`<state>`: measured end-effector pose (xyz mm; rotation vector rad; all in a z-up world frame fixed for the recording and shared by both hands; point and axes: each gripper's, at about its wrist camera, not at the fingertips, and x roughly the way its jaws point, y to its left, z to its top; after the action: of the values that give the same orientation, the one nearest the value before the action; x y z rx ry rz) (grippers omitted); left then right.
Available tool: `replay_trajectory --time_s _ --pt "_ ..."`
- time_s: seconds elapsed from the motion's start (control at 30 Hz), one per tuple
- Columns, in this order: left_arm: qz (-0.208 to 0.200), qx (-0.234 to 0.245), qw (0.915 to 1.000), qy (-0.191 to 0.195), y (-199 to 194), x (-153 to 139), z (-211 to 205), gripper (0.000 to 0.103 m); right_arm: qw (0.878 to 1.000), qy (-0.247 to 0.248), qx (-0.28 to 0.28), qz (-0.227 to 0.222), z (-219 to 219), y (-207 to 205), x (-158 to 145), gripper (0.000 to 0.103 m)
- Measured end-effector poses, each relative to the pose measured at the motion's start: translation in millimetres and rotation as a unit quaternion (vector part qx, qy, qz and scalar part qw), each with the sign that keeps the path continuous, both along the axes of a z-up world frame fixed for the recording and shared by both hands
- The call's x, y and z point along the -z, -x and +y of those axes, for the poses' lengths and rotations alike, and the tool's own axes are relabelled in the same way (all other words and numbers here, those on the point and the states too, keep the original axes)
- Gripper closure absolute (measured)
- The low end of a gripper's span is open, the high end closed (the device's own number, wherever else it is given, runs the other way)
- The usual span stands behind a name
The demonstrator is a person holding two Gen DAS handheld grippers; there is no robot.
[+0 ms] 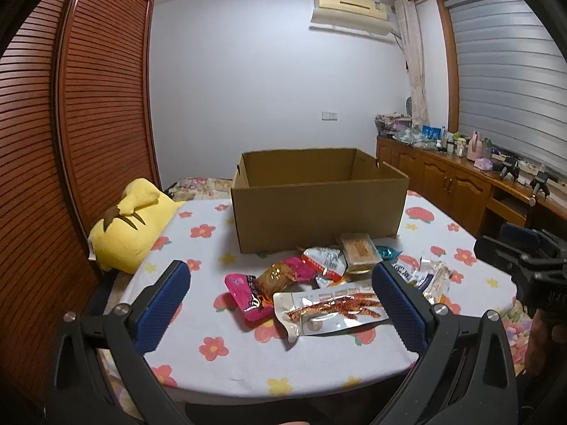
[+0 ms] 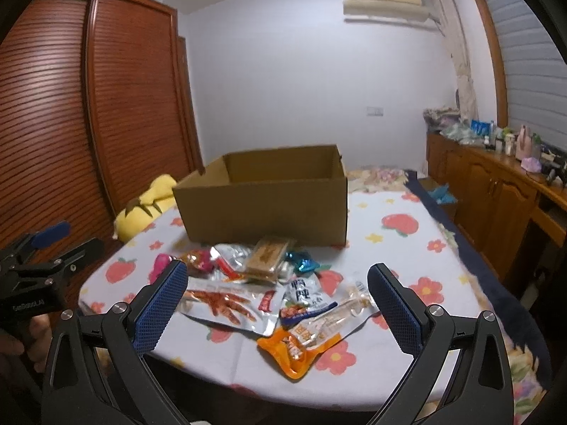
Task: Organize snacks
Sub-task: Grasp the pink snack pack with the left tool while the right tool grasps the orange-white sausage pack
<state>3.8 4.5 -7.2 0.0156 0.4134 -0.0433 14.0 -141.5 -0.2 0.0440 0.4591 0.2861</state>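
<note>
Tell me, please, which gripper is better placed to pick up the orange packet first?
Right, probably. The orange packet lies just ahead of the open right gripper, between its fingers, while in the left wrist view it cannot be made out beside the left gripper.

open left tongs (image 1: 281, 283) hover above snack packets (image 1: 319, 283) before a cardboard box (image 1: 319, 202).

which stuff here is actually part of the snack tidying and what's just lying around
For the job:
cardboard box
snack packets
left gripper
right gripper

Just lying about:
yellow plush pillow
clutter on the wooden sideboard
air conditioner
</note>
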Motion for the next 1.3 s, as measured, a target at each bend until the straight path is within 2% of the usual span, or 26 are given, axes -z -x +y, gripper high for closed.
replay_trajectory --time_s 0.43,0.73,0.83,0.93,1.27,1.3 --pt "0.050 0.039 0.9979 -0.010 -40 31 6 0.001 0.997 0.050 -0.003 0.066 -23 -45 33 0.008" --pt "0.090 0.058 0.9938 -0.028 -75 45 12 0.002 0.993 0.030 -0.013 0.117 -35 -57 60 0.008" --pt "0.107 0.062 0.9920 -0.022 -91 51 18 0.002 0.991 0.028 -0.015 0.128 -35 -60 69 0.008" --pt "0.117 0.067 0.9902 -0.037 -108 56 20 0.002 0.989 0.019 -0.018 0.143 -35 -65 78 0.008" --pt "0.156 0.100 0.9818 -0.042 -137 67 28 0.009 0.984 -0.002 -0.032 0.176 -34 -72 99 0.009" --pt "0.164 0.107 0.9797 -0.042 -141 69 29 0.012 0.984 -0.003 -0.032 0.177 -35 -73 100 0.009"
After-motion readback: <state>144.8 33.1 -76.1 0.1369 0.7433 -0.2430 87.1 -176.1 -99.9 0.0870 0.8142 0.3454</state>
